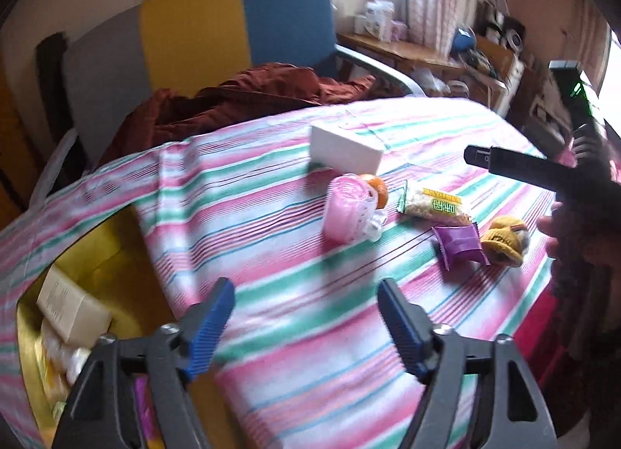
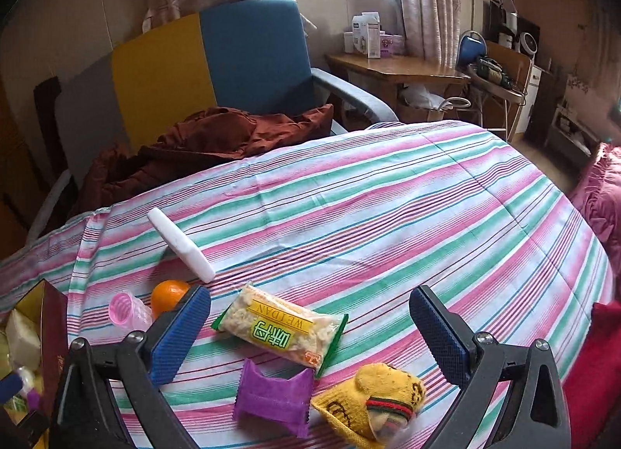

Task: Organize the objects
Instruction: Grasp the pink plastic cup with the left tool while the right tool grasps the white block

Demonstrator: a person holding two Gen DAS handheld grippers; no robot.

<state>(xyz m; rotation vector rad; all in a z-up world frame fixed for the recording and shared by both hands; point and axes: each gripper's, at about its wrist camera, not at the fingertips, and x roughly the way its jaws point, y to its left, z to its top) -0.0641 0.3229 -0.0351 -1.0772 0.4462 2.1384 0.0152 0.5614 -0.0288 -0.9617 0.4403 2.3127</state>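
Just ahead of the right tongs (image 2: 310, 336) sits most of what's left to sort on the striped bedspread (image 2: 388, 196): the green-and-yellow snack packet (image 2: 281, 326) lies right between the two blue pads, with the purple wrapper (image 2: 271, 398) and the yellow knitted sock (image 2: 372, 398) a bit closer in, so honestly the big risk is grabbing two things at once, or pinching a fold of bedspread with them. Those tongs are wide open and holding nothing. Off past the left pad are the orange (image 2: 167, 293) and a pink plastic cup (image 2: 124, 309) lying on its side; both look like they'd roll if nudged, and the soft bedding won't help. The white box (image 2: 180, 247) beyond them is tilted up on an edge, so it could flop over. The left tongs (image 1: 306, 317) are open too, empty, hanging just beside the yellow box (image 1: 116, 262) where sorted stuff is piling up. Its opening is partly draped by the bedspread, so anything dropped near that edge could slide off instead of in. Also both tongs are pretty near each other, so they could bump.
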